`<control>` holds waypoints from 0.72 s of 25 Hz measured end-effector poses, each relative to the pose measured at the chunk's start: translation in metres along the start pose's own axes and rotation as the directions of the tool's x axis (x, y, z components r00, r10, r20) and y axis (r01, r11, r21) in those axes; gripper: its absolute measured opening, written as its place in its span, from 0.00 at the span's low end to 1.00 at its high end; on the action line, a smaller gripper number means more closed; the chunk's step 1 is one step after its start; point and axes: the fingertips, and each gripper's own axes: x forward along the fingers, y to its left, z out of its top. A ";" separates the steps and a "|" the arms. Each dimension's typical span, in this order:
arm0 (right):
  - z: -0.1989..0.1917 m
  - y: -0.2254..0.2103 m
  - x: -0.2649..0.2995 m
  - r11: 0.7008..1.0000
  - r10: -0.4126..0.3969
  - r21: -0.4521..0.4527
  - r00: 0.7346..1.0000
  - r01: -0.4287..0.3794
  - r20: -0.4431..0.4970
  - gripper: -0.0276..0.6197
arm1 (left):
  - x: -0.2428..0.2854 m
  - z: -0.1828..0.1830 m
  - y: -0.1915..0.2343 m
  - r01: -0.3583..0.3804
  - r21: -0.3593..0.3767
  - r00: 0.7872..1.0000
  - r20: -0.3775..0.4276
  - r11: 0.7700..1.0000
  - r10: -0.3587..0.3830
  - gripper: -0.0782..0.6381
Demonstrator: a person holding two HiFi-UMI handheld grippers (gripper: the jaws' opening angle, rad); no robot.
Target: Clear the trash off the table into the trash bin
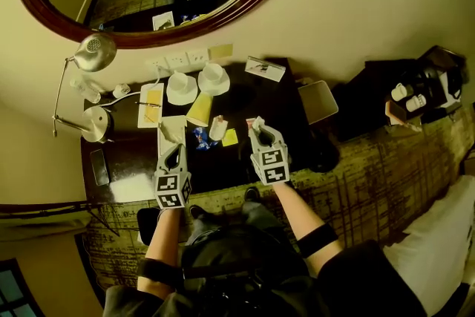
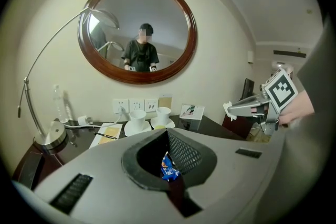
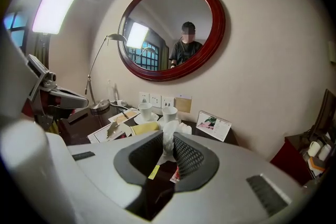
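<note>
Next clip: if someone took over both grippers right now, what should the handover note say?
Left gripper: shut, empty, over the table's near edge.
Right gripper: shut on a white tissue, held above the table.
On the table: blue wrapper, white wrapper and yellow note, in front of the cups.
Bin: apparently the open grey box right of the table.
Done: tissue picked up.
Left: drop it in the bin, then clear the rest.

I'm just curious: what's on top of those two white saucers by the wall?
A white cup stands on the left saucer, a second cup on the right saucer. Each cup hides its saucer's middle.
</note>
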 end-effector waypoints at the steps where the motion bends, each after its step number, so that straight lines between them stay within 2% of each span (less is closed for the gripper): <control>1: 0.001 0.004 0.000 1.000 0.010 -0.005 1.000 -0.010 0.003 0.16 | -0.002 -0.001 0.001 -0.005 -0.002 1.000 -0.003 1.000 0.005 0.11; 6: 0.014 0.053 0.015 0.989 0.137 -0.060 0.991 -0.136 0.009 0.16 | -0.022 -0.010 0.025 -0.076 -0.039 0.997 -0.001 0.996 0.076 0.11; 8: 0.023 0.086 0.024 0.972 0.216 -0.100 0.976 -0.214 0.014 0.16 | -0.039 -0.018 0.042 -0.130 -0.063 0.992 -0.006 0.990 0.130 0.11; 10: 0.034 0.125 0.033 0.942 0.307 -0.148 0.952 -0.301 0.017 0.16 | -0.062 -0.029 0.066 -0.211 -0.093 0.977 -0.010 0.973 0.211 0.11; 14: 0.049 0.214 0.046 0.851 0.483 -0.231 0.876 -0.471 -0.006 0.16 | -0.123 -0.055 0.114 -0.375 -0.162 0.926 -0.024 0.913 0.376 0.11; 18: 0.052 0.312 0.045 0.726 0.636 -0.307 0.771 -0.616 -0.044 0.16 | -0.199 -0.089 0.150 -0.529 -0.232 0.845 -0.059 0.816 0.531 0.11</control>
